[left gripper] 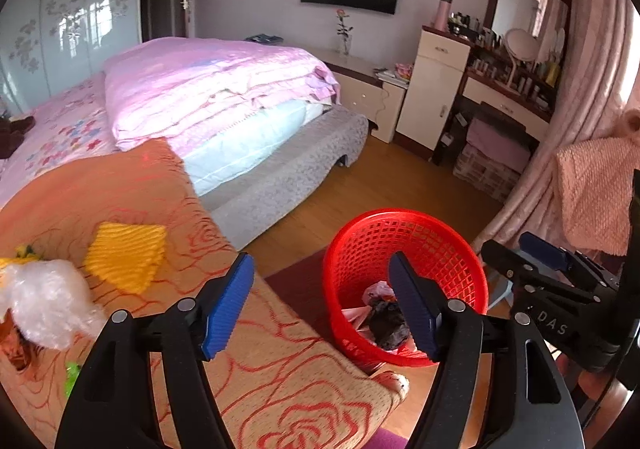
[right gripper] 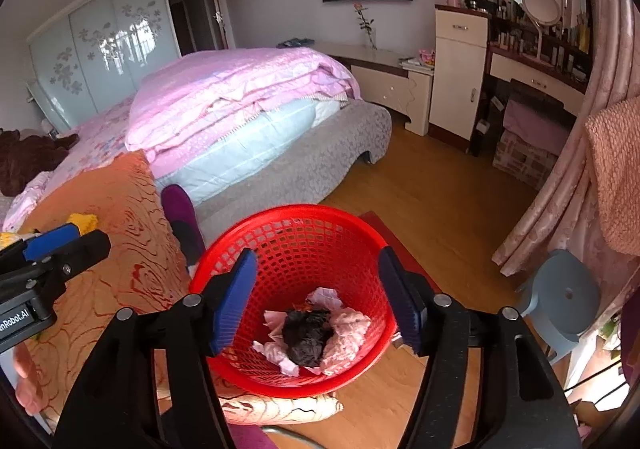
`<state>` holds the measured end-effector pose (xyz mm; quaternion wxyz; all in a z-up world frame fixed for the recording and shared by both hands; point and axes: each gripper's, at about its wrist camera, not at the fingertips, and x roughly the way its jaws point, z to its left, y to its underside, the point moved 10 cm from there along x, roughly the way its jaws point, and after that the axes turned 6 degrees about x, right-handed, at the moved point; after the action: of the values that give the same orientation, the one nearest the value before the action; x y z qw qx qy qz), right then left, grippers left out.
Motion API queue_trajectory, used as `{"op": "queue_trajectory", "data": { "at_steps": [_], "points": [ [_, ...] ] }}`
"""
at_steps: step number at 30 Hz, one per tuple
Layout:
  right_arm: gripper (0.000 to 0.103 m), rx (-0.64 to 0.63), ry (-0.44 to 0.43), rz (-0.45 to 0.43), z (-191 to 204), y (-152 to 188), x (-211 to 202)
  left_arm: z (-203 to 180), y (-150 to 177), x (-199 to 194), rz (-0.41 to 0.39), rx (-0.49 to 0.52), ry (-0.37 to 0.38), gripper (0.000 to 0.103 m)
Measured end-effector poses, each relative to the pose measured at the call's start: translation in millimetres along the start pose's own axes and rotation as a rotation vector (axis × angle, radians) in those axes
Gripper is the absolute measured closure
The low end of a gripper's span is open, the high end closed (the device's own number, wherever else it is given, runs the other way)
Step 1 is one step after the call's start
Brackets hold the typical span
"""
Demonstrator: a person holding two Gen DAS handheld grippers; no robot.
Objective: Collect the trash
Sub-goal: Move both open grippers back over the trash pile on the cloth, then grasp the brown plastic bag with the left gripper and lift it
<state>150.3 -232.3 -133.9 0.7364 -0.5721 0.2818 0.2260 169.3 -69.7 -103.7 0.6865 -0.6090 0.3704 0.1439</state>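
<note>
A red mesh bin (left gripper: pixel 404 245) (right gripper: pixel 296 241) stands on the floor beside an orange rose-patterned blanket (left gripper: pixel 256 361). It holds crumpled pink paper (right gripper: pixel 348 333) and a black wad (right gripper: pixel 306 337). On the blanket lie a crumpled clear plastic bag (left gripper: pixel 44 301), a yellow ribbed piece (left gripper: pixel 126 253) and a green scrap (left gripper: pixel 73 375). My left gripper (left gripper: pixel 320 305) is open and empty over the blanket's edge, left of the bin. My right gripper (right gripper: pixel 316 301) is open and empty above the bin; it also shows in the left wrist view (left gripper: pixel 536 253).
A bed with a pink quilt (left gripper: pixel 216 89) fills the back left. A dressing table with a mirror (left gripper: pixel 520 61) and pink curtains (left gripper: pixel 560 153) stand on the right. A grey stool (right gripper: pixel 560 297) sits right of the bin. A purple slipper (right gripper: pixel 182 217) lies by the blanket.
</note>
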Motion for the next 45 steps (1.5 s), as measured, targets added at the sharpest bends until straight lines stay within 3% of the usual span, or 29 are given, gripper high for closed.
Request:
{"op": "queue_trajectory", "data": {
  "at_steps": [14,28,33,38,45],
  "points": [
    [0.035,-0.085,-0.118,-0.050,61.6,3.9,-29.1,65.7,20.8,-57.9,-0.066,-0.072,-0.153,0.030],
    [0.034,-0.114,-0.147,-0.041,80.9,10.2,-34.0,220.9,61.9,-142.1,-0.124,-0.296,-0.426,0.021],
    [0.034,-0.113,-0.143,-0.034,81.3,13.4,-33.6,253.5,85.9,-147.6,-0.103,-0.330,-0.412,0.020],
    [0.034,-0.109,-0.141,-0.021,82.4,16.5,-33.0,253.1,100.5,-131.6,-0.058,-0.308,-0.321,0.017],
    [0.032,-0.107,-0.139,-0.012,82.0,17.7,-28.9,260.8,107.3,-103.8,0.015,-0.287,-0.325,0.017]
  ]
}}
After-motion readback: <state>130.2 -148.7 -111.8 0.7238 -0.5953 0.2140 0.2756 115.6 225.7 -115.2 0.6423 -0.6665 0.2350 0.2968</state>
